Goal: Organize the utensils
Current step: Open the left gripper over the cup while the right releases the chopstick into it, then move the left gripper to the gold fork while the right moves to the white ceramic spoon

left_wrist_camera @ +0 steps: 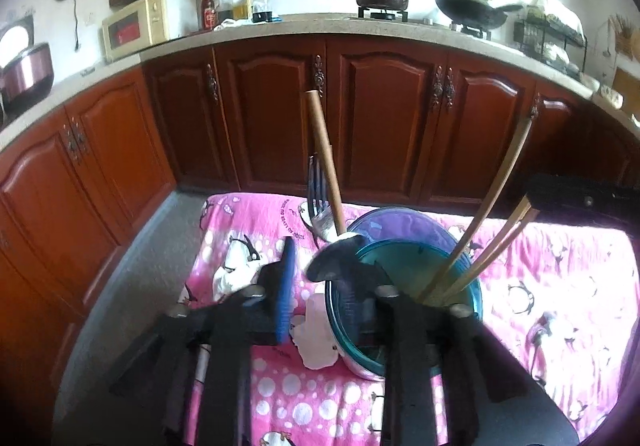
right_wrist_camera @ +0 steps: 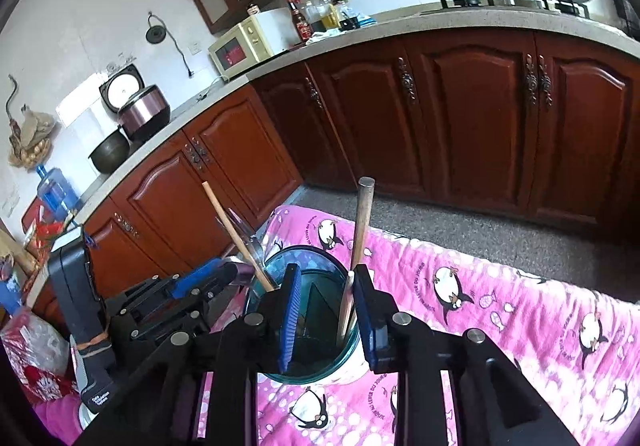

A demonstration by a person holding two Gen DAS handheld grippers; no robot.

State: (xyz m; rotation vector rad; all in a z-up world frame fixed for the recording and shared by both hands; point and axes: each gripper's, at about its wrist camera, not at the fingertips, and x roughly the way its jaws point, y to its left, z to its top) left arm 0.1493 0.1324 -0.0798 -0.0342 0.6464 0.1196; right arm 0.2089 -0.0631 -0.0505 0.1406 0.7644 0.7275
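A teal glass holder (left_wrist_camera: pixel 460 278) stands on the pink penguin cloth (left_wrist_camera: pixel 560 278). In it stand a wooden-handled utensil (left_wrist_camera: pixel 324 161), a metal fork (left_wrist_camera: pixel 318 189) and wooden chopsticks (left_wrist_camera: pixel 492 221). My left gripper (left_wrist_camera: pixel 316 266) is open, with one finger inside the holder's rim and the other outside it. In the right wrist view my right gripper (right_wrist_camera: pixel 328 310) is open above the holder (right_wrist_camera: pixel 280 278), its blue pads (right_wrist_camera: pixel 294 310) on either side of a chopstick (right_wrist_camera: pixel 362 226). The pads do not touch the chopstick.
Dark red cabinets (left_wrist_camera: pixel 384 117) and a stone counter with a microwave (left_wrist_camera: pixel 140 25), bottles, a pot and a wok run behind. Grey floor (right_wrist_camera: pixel 500 234) lies beyond the cloth's far edge. The left gripper's body (right_wrist_camera: pixel 160 310) sits left of the holder.
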